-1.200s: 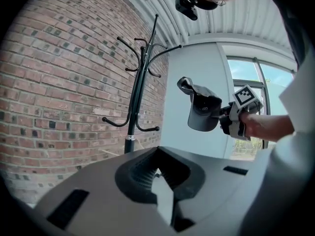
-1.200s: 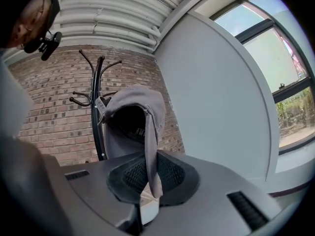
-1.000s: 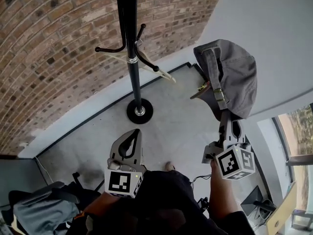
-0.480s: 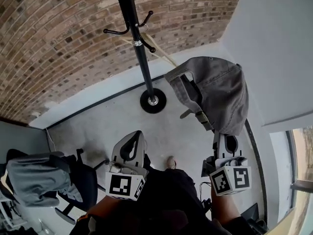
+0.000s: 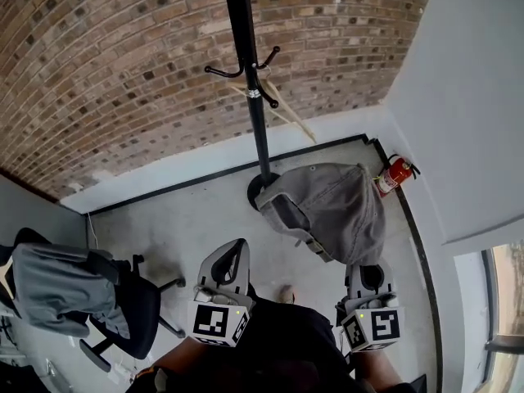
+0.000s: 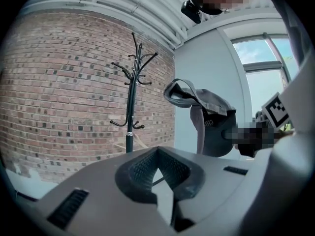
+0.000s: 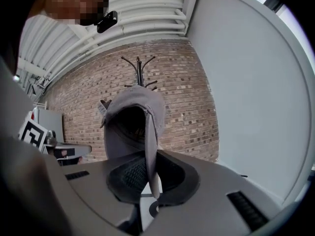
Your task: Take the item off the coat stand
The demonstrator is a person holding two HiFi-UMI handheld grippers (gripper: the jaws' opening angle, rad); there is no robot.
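Cap (image 5: 332, 207) dropped, clear of stand (image 5: 255, 113); R tool (image 7: 150, 178) clamps it (own view only); L tool (image 5: 237, 248) closed.

- The coat stand (image 5: 255, 97) rises at upper centre, in front of the brick wall (image 5: 106, 72).
- The cap (image 5: 332, 207) sits right of centre, just below the stand's base, its edge in the right gripper (image 5: 365, 270).
- The left gripper (image 5: 232, 250) is at lower centre, left of the cap.
- A chair (image 5: 123, 301) stands at lower left.
- A fire extinguisher (image 5: 395, 173) stands at the right, in the corner.
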